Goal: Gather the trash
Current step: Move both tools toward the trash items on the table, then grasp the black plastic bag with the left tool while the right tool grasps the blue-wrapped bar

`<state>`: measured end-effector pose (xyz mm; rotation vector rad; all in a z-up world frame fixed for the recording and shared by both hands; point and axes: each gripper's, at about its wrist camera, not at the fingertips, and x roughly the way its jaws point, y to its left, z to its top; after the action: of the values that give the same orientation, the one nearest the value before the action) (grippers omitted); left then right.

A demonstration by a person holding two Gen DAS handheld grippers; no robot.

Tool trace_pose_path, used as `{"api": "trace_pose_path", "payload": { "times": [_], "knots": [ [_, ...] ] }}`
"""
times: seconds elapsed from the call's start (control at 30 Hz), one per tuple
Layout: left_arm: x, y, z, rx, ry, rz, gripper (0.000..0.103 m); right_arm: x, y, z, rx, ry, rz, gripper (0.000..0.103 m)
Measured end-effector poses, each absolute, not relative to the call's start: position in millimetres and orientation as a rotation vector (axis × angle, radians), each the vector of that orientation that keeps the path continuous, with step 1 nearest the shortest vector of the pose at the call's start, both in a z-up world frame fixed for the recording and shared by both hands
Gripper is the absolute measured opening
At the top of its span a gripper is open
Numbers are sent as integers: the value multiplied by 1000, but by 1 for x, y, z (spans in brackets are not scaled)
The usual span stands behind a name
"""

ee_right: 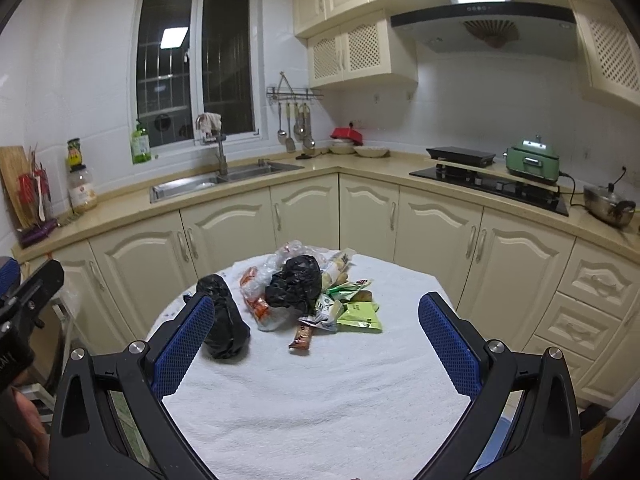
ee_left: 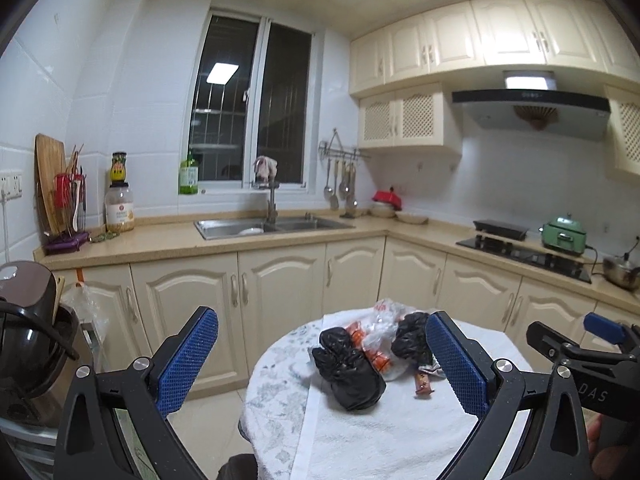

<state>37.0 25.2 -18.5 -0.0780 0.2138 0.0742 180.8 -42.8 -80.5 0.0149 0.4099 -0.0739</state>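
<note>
Two black bags, a clear bag and loose wrappers make up the trash, heaped at the middle of the right wrist frame on the round table point(ee_right: 320, 400) with its white cloth. Going from the left of that frame: the long black bag point(ee_right: 224, 320) lies just behind the left pad of the right gripper point(ee_right: 316, 340), which is spread wide and holds nothing; next comes the clear bag point(ee_right: 260, 292) with orange packets inside, then the crumpled black bag point(ee_right: 296, 286) on top of the heap, then a brown snack wrapper point(ee_right: 302, 336) and green packets point(ee_right: 360, 318) toward the right. All look light, soft and slippery (thin film will likely slide between pads), so pinching a bunched fold seems safest. The left gripper point(ee_left: 322, 364) also stands released, framing the heap at its lower centre.
</note>
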Motion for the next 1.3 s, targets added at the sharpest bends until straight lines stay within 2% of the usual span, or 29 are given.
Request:
{"api": "trace_pose_path", "payload": {
  "times": [0.23,0.7,1.07,1.3],
  "knots": [
    [71,22,-36,-50,280,75,102,208,-56,-98,-4,477,-62,103],
    [175,-1,-87,-10,492,62,102,290,-88,-185,24,720,-39,103],
    [270,11,-117,-74,604,73,102,357,-75,-233,80,845,31,89],
    [328,23,-142,-118,703,80,102,375,-70,-244,79,873,27,86]
  ]
}}
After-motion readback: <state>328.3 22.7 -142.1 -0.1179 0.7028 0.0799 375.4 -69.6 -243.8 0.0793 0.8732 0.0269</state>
